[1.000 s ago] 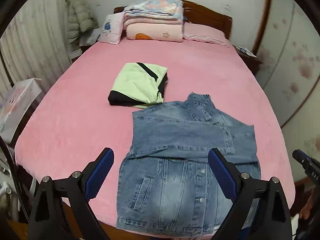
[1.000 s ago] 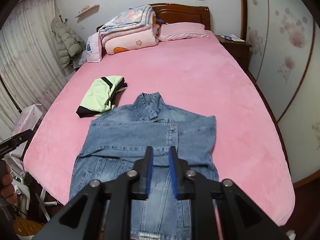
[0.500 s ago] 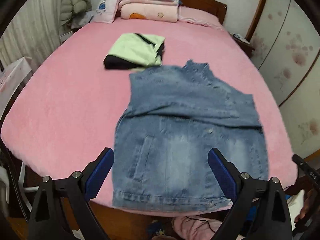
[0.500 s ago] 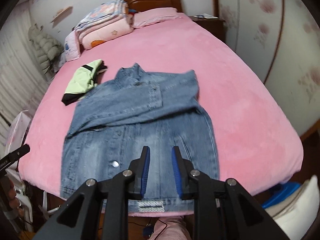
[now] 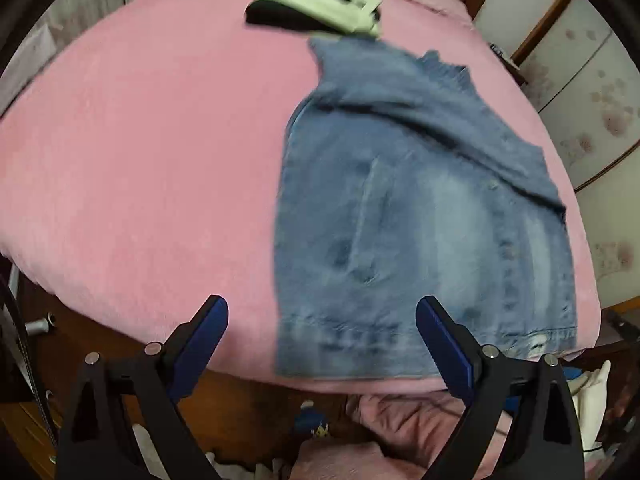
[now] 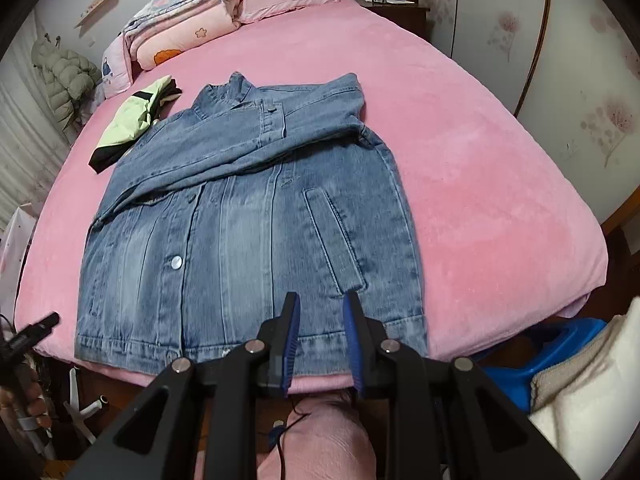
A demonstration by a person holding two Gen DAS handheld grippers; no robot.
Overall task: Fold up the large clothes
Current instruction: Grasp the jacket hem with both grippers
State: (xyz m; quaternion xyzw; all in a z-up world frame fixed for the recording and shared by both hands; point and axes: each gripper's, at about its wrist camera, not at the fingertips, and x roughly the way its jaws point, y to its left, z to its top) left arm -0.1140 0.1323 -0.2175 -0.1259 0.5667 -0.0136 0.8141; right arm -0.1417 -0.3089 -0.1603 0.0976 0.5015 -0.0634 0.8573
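A blue denim jacket (image 6: pixel 248 224) lies flat on the pink bed (image 6: pixel 480 184), front up, both sleeves folded across the chest, hem at the near bed edge. It also shows, blurred, in the left wrist view (image 5: pixel 420 216). My left gripper (image 5: pixel 322 320) is wide open and empty, just above the hem's left corner. My right gripper (image 6: pixel 321 312) is partly open and empty, above the hem right of the middle. The left gripper's tip (image 6: pixel 36 332) shows at the far left of the right wrist view.
A folded green and black garment (image 6: pixel 132 124) lies beyond the jacket's left shoulder. Stacked quilts (image 6: pixel 180 28) and a pillow (image 6: pixel 284 0) sit at the headboard. Pink cloth (image 5: pixel 400 424) lies below the bed's near edge. A blue object (image 6: pixel 532 352) and white fabric (image 6: pixel 592 392) sit right.
Both grippers have dropped and tilted down toward the jacket's hem at the near bed edge. The right jaws have opened wider. The jacket has not moved.
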